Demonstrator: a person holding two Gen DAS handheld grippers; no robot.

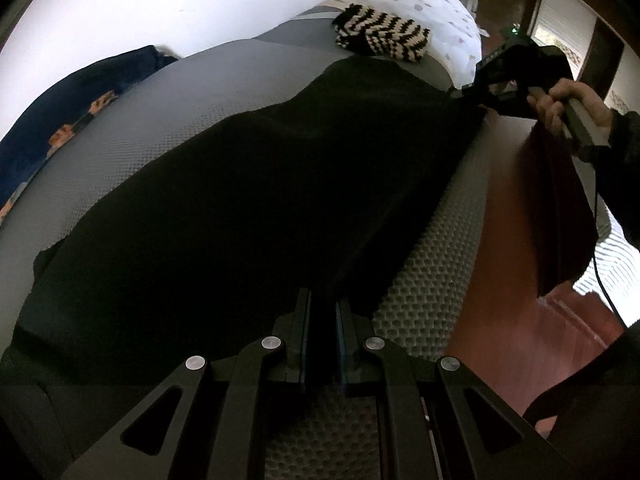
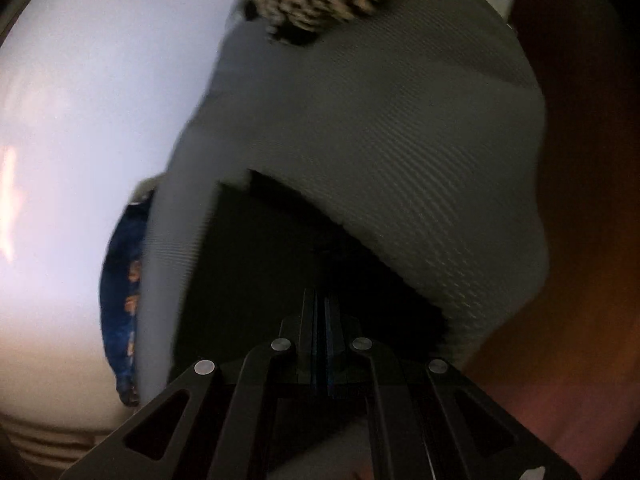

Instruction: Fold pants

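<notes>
1. Grey textured mattress fills the scene below a white wall, a striped black-and-cream knit lying at its far end.
2. Black fabric pants lie spread across the mattress.
3. Left gripper is clamped on the pants' near edge.
4. Right gripper, held by a hand, pinches the pants' far right corner, jaws nearly together.
</notes>
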